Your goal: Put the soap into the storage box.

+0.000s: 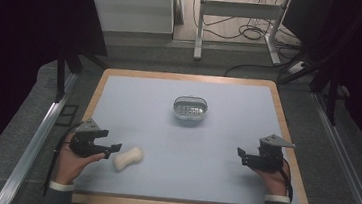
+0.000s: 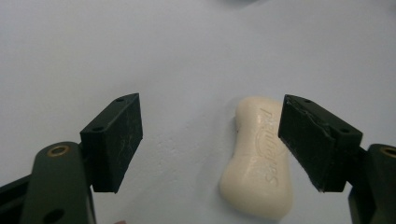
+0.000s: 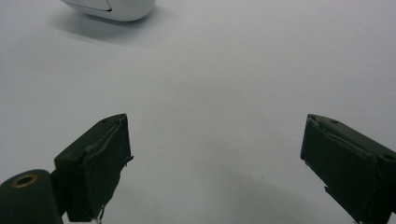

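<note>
Cream, waisted soap bar [image 2: 258, 163] lies flat by the spread left gripper [image 2: 210, 140]; right gripper [image 3: 215, 163] spread too.

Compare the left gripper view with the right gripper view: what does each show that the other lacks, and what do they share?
Left gripper view: a cream soap bar with embossed lettering lies flat on the mat, near the right-hand jaw and partly behind it, with the left gripper open around that spot.

Right gripper view: the edge of a white dish at the top, and bare mat between the open right gripper jaws.

Both: two black jaws spread wide over the pale blue mat, holding nothing.
</note>
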`<control>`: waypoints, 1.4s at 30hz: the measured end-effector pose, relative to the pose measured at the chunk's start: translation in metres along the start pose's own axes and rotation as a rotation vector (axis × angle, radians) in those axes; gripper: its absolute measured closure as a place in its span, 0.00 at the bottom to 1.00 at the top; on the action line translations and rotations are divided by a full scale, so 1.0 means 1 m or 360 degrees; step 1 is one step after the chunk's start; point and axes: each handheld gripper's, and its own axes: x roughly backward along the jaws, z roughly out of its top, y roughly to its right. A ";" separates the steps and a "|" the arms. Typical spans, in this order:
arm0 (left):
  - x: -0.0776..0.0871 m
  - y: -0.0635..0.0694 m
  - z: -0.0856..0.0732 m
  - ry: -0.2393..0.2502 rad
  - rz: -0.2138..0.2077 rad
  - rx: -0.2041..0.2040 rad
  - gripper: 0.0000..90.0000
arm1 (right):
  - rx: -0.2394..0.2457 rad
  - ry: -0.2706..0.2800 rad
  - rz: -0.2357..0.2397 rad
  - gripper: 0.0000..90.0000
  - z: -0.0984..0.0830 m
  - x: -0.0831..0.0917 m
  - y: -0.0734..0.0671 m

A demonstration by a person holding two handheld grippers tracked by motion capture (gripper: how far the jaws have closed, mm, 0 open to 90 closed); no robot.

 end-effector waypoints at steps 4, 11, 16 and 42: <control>0.006 0.001 0.011 -0.0049 0.0024 -0.0019 0.26 | 0.0005 0.0025 0.0002 0.09 0.002 0.004 -0.001; 0.012 0.002 0.026 -0.0156 0.0034 -0.0089 0.26 | 0.0001 0.0034 -0.0009 0.09 0.001 0.007 -0.002; 0.008 0.001 0.025 -0.0201 0.0023 -0.0092 0.27 | 0.0006 0.0008 -0.0019 0.09 0.000 0.003 -0.002; -0.021 0.020 0.026 -0.0458 -0.0110 -0.0208 0.30 | 0.0042 -0.0005 -0.0042 0.10 -0.001 0.001 -0.007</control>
